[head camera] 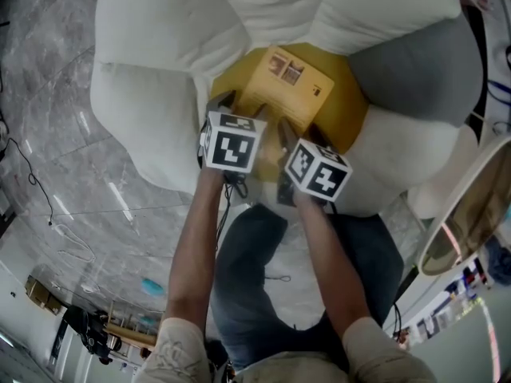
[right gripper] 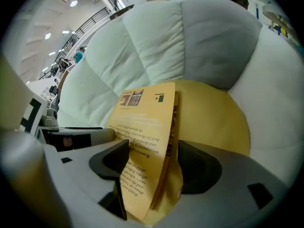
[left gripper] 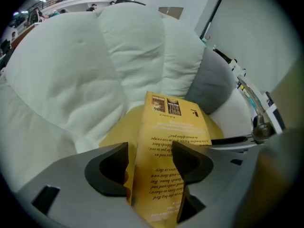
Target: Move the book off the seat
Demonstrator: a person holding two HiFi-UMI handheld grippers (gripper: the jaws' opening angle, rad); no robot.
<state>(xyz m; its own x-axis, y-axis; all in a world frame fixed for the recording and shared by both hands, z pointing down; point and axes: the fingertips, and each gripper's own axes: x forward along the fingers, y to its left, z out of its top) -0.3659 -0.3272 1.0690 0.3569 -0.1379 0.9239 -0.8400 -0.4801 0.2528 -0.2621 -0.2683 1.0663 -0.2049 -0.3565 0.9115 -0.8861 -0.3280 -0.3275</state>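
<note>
A thin yellow book [head camera: 287, 86] lies on the yellow seat cushion [head camera: 351, 106] of a white padded armchair [head camera: 152, 102], its near edge toward me. My left gripper [head camera: 243, 112] and right gripper [head camera: 307, 140] sit side by side at that near edge. In the left gripper view the book [left gripper: 173, 122] runs up between the wide-spread jaws of the left gripper [left gripper: 151, 161]. In the right gripper view the book [right gripper: 142, 122] likewise stands between the jaws of the right gripper [right gripper: 152, 164], with a gap to the right pad [right gripper: 197, 167]. Neither gripper presses on the book.
A grey cushion [head camera: 415, 70] leans at the chair's right side. A round side table [head camera: 467, 218] stands to the right of the chair. Marble floor [head camera: 56, 134] lies to the left. The person's legs are below the grippers.
</note>
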